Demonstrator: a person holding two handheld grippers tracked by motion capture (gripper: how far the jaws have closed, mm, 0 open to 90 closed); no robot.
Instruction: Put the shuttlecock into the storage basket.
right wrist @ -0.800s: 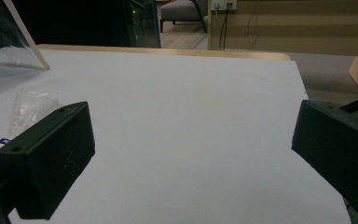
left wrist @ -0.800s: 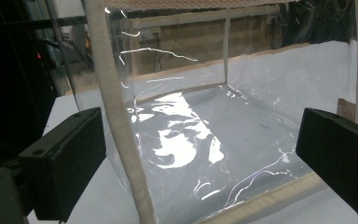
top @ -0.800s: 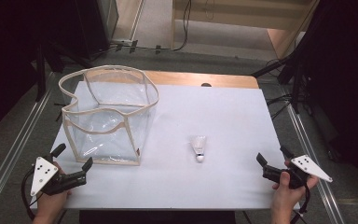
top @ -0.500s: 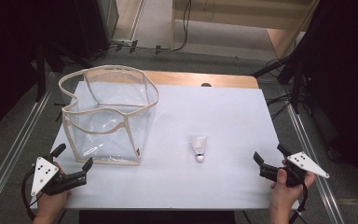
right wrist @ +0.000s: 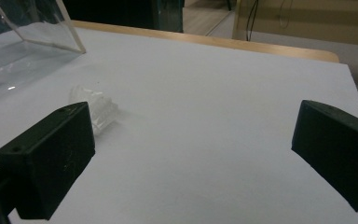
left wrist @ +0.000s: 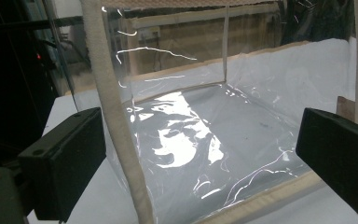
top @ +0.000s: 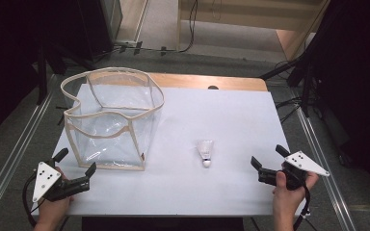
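With both the left gripper [top: 74, 162] and right gripper [top: 269, 161] spread wide and empty, we judge the shuttlecock [top: 205, 151] featherlight, its skirt crushable, so we pinch its firm cork.

White-topped table [top: 231, 120] w/ wooden far edge [top: 207, 82] on grey floor [top: 159, 29]; cables [top: 192, 19] trail beyond, dark stands [top: 313, 57] flank, wooden furniture [top: 250, 14] at back.

Both grippers [top: 75, 162] [top: 268, 157] wide open
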